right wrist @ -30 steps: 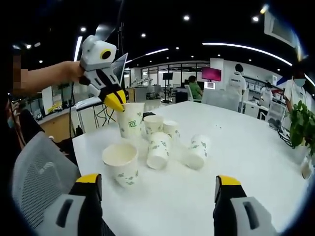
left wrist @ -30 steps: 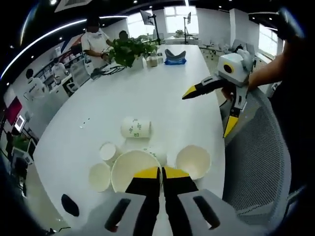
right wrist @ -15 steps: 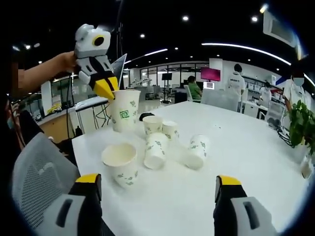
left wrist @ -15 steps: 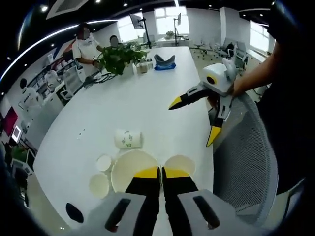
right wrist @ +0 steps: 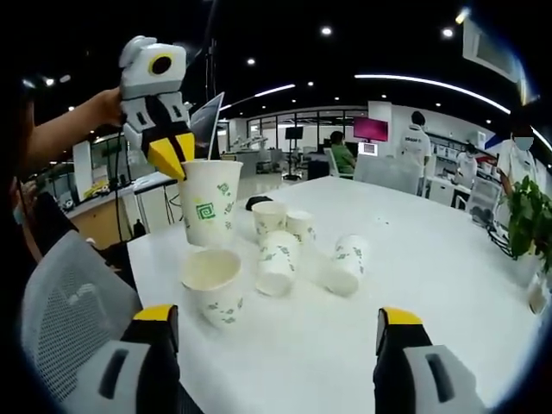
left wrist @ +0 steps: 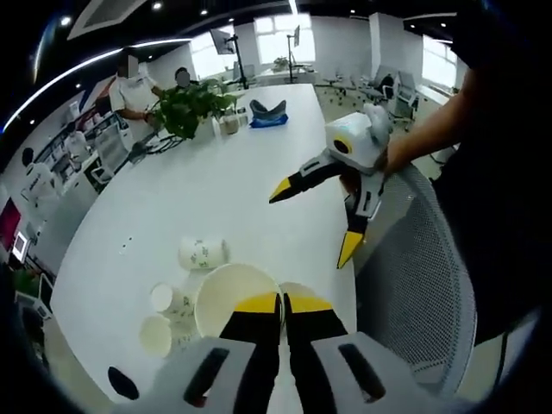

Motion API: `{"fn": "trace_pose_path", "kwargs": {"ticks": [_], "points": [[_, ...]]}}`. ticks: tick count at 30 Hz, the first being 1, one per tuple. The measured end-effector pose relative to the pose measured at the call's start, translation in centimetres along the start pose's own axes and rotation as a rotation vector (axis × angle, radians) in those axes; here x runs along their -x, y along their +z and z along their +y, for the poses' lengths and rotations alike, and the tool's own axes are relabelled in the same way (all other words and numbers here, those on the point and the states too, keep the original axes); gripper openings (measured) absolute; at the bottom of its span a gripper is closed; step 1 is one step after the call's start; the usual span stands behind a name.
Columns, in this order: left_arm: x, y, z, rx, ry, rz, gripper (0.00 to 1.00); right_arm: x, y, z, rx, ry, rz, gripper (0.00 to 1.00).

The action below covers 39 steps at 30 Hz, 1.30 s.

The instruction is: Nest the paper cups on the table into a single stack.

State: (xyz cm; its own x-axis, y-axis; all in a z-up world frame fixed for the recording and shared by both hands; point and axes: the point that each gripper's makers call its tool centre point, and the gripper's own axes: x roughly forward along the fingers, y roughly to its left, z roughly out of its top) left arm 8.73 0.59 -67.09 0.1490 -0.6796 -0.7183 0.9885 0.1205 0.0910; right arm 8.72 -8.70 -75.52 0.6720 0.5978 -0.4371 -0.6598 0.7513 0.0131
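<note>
Right gripper view: we see a long white bench (right wrist: 448, 285). Our left tool (right wrist: 169, 152) holds a tall paper cup (right wrist: 208, 203) by its rim, jaws clamped on it. This held cup hangs upright, mouth up, directly above an upright cup (right wrist: 212, 286) on the bench, not touching it. Our right tool (right wrist: 276, 338) stands with jaws wide apart near the bench edge. Two small cups (right wrist: 285, 219) stand upright behind. Two more cups (right wrist: 278, 262) lie tipped, mouths towards us, long axes along the bench.
</note>
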Motion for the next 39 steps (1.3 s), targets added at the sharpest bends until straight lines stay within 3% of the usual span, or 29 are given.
{"fn": "trace_pose_path", "kwargs": {"ticks": [39], "points": [[-5.7,-3.4,-2.3,-0.004,-0.091,0.076,0.00,-0.1,-0.5,-0.3,0.006,-0.006,0.018,0.94]]}}
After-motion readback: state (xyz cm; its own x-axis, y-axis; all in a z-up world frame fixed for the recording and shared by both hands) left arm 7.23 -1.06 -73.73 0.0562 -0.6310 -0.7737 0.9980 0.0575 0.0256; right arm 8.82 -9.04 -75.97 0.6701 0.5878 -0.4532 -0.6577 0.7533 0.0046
